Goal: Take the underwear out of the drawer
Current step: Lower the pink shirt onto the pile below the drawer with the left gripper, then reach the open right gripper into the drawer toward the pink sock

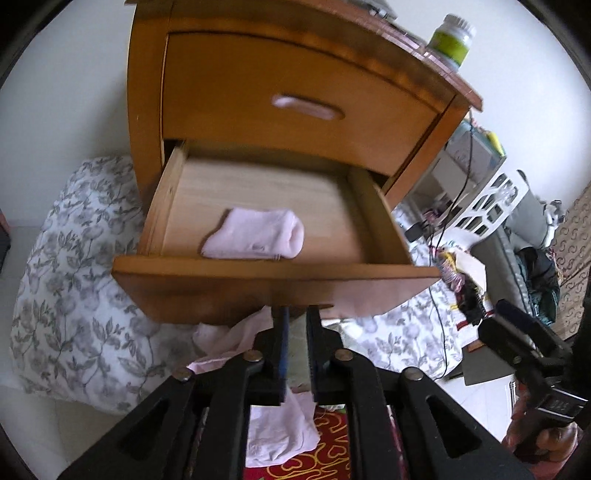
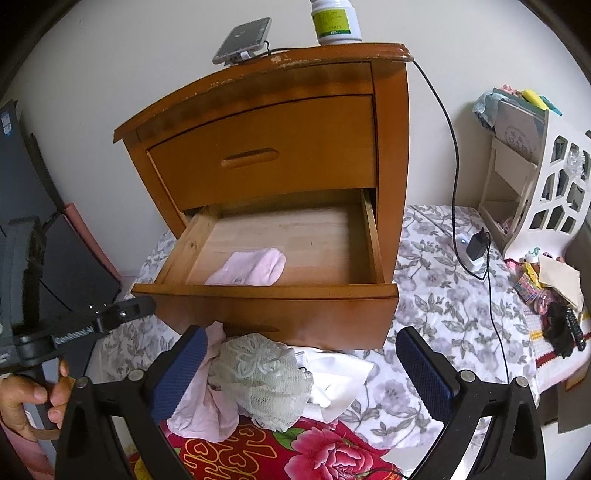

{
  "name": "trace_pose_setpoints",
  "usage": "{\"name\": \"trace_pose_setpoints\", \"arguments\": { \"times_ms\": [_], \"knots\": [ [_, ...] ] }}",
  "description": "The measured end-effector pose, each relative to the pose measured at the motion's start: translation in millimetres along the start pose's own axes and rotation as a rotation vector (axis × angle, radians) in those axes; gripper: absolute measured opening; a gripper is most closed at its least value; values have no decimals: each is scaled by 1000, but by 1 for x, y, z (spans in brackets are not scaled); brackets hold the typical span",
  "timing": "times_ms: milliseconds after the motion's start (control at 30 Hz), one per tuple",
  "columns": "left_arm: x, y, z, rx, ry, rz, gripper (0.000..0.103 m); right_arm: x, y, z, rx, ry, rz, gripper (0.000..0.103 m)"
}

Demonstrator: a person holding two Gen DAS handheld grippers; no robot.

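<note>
Left claw (image 1: 295, 314) was nearly closed, a narrow gap between the jaws and nothing visibly pinched; no earlier picture to compare. Its tips sat just in front of the lower drawer (image 1: 273, 275) front panel, and contact with the panel couldn't be confirmed. Motion blur softened that whole view. Pink cloth (image 1: 236, 339) hung beside and below the left finger, partly hidden behind the claw body, so its full shape was unreadable.

Right claw (image 2: 301, 369) stood wide, holding nothing, blue pads (image 2: 184, 369) either side of a heap on the bed: a pale green lace garment (image 2: 264, 380), a pink garment (image 2: 207, 406) and something white (image 2: 340, 376) underneath, mostly covered. Which of these were underwear was hard to tell from shape alone.

One folded pink underwear piece (image 2: 255, 267) lay in the open drawer, near the front, toward the left half; its front edge was cut off by the drawer front in both views. Rest of the drawer floor was bare wood.

Upper drawer (image 2: 258, 155) was closed. On the nightstand (image 2: 391, 122) top: a green-labelled bottle (image 2: 334, 22), top cropped by the frame, and a small grey device (image 2: 242, 40) with a cable. A hand (image 2: 33, 398) gripped the left tool's handle at the left edge of the right view, partly out of frame. Floral bedsheet (image 2: 443, 295) and a red floral blanket (image 2: 295, 450) lay under everything.
</note>
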State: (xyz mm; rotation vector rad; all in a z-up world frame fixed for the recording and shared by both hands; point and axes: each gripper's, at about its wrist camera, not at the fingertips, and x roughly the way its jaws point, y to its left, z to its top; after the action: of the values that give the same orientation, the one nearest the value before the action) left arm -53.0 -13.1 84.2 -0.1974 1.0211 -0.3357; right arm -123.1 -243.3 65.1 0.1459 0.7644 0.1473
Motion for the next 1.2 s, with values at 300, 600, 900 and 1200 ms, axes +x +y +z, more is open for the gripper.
{"name": "trace_pose_setpoints", "arguments": {
  "times_ms": [300, 600, 900, 1200],
  "knots": [
    [13, 6, -7, -6, 40, 75, 64, 13, 2, -3, -9, 39, 0, 103],
    [18, 11, -8, -9, 35, 151, 90, 24, 5, -7, -22, 72, -1, 103],
    [10, 24, -6, -41, -23, 180, 100, 32, 7, -8, -27, 94, -3, 103],
    [-11, 28, 4, -44, -149, 170, 100, 38, 10, -5, -33, 94, 6, 103]
  ]
}}
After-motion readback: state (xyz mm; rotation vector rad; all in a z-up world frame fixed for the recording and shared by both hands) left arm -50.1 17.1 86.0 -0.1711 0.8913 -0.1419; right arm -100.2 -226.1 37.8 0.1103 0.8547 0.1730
